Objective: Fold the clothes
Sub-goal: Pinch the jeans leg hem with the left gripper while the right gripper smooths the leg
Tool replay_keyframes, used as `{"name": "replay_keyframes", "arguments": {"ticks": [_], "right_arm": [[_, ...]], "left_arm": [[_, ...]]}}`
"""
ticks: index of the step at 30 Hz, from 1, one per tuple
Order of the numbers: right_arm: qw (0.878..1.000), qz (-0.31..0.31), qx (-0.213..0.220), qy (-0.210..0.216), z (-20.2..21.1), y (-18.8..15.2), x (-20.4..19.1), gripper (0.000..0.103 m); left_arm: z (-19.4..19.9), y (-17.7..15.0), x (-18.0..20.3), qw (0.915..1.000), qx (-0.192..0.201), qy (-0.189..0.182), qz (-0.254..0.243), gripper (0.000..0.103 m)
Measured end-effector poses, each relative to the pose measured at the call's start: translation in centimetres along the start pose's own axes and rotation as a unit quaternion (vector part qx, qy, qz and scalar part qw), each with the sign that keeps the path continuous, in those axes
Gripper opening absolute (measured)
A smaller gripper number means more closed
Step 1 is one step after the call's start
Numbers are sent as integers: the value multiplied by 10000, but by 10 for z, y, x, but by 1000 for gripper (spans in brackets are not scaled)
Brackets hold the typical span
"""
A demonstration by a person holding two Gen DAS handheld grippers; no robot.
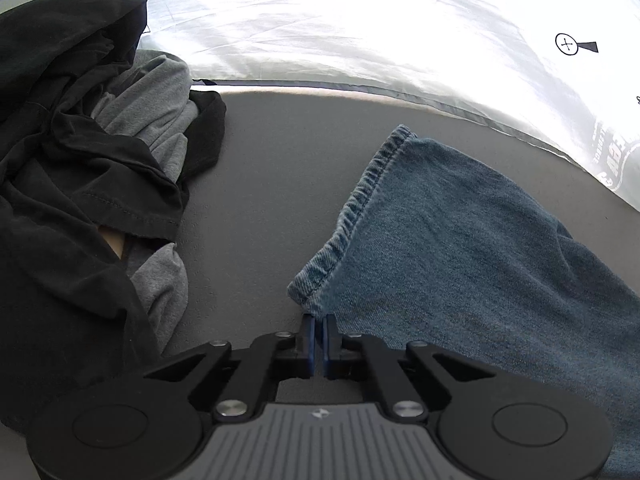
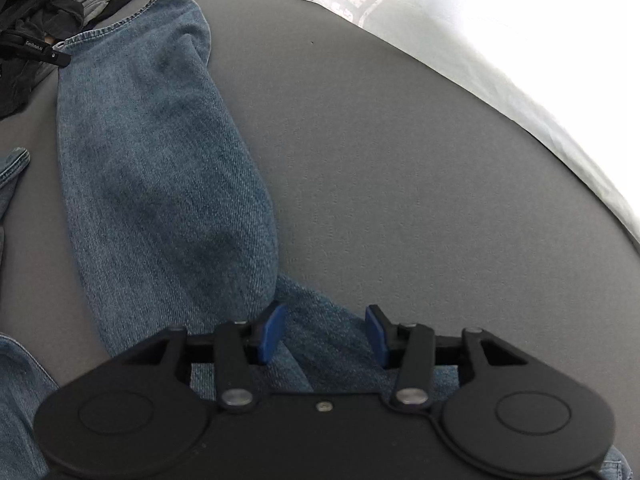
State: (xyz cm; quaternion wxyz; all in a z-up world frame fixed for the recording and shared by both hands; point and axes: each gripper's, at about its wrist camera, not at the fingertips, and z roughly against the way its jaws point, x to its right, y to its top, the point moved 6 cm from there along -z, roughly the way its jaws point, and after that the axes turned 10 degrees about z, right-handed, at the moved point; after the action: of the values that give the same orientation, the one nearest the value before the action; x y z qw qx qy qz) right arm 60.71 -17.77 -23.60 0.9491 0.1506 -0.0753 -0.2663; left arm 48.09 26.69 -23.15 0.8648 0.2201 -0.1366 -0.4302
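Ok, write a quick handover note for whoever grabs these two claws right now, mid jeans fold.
Left claw: shut on the jeans at the hem corner of one leg.
Right claw: open, low over denim further along the jeans, nothing gripped.
Jeans lie on the grey table; no fold visible yet.
A pile of black and grey clothes, left of the jeans, is still unfolded.

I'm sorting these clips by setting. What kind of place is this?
Probably a home laundry-folding spot, perhaps a bedroom: jeans spread on a grey padded surface, a heap of dark and grey clothes beside them, and a white printed sheet behind.
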Motion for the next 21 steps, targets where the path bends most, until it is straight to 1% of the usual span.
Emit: {"name": "replay_keyframes", "arguments": {"ticks": [2,3,4,5,6,7,8,9,10,11,13,14,15,16,18,19,21], "right_arm": [[9999,98,-96,58,-1,3,2,46],[9997,171,-121,90,-4,7,-1,43],[9994,295,-115,107,-6,11,-7,27],[9989,463,-82,93,-4,11,-14,16],[9974,710,-61,-55,-3,12,-23,13],[9940,1038,-52,-340,-3,13,-34,4],[9871,1429,-59,-725,-3,12,-46,1],[9781,1759,-67,-1116,-2,11,-56,1],[9695,1927,-20,-1513,-2,10,-63,0],[9633,1925,44,-1869,-1,9,-65,0],[9612,1576,98,-2260,3,8,-57,0],[9617,1295,78,-2415,6,7,-50,0],[9612,1010,76,-2566,9,7,-42,0],[9619,724,137,-2631,14,7,-36,0],[9675,267,323,-2493,21,8,-34,0],[9698,57,411,-2405,24,9,-34,1],[9734,-345,569,-2191,29,11,-37,6]], "left_arm": [[-2,-8,-6,9999,-110,-9,62,2],[-4,-12,-9,9998,-173,-5,111,1],[-6,-14,-12,9997,-202,19,159,1],[-8,-16,-14,9995,-227,43,208,0],[-9,-16,-16,9994,-231,61,259,0],[-9,-16,-18,9993,-232,71,297,0],[-10,-15,-19,9991,-233,82,334,0],[-10,-14,-20,9990,-227,90,363,0],[-8,-12,-21,9992,-192,89,351,0],[-7,-10,-21,9993,-156,89,326,0],[-3,-4,-18,9998,-70,72,163,4],[-1,-1,-15,10000,1,-16,72,5],[1,4,-12,9999,61,-108,-19,10],[0,9,-7,9997,78,-203,-109,14],[-3,20,4,9991,127,-241,-316,30],[-5,25,9,9986,154,-266,-428,35],[-14,39,27,9964,231,-366,-730,66]]}}
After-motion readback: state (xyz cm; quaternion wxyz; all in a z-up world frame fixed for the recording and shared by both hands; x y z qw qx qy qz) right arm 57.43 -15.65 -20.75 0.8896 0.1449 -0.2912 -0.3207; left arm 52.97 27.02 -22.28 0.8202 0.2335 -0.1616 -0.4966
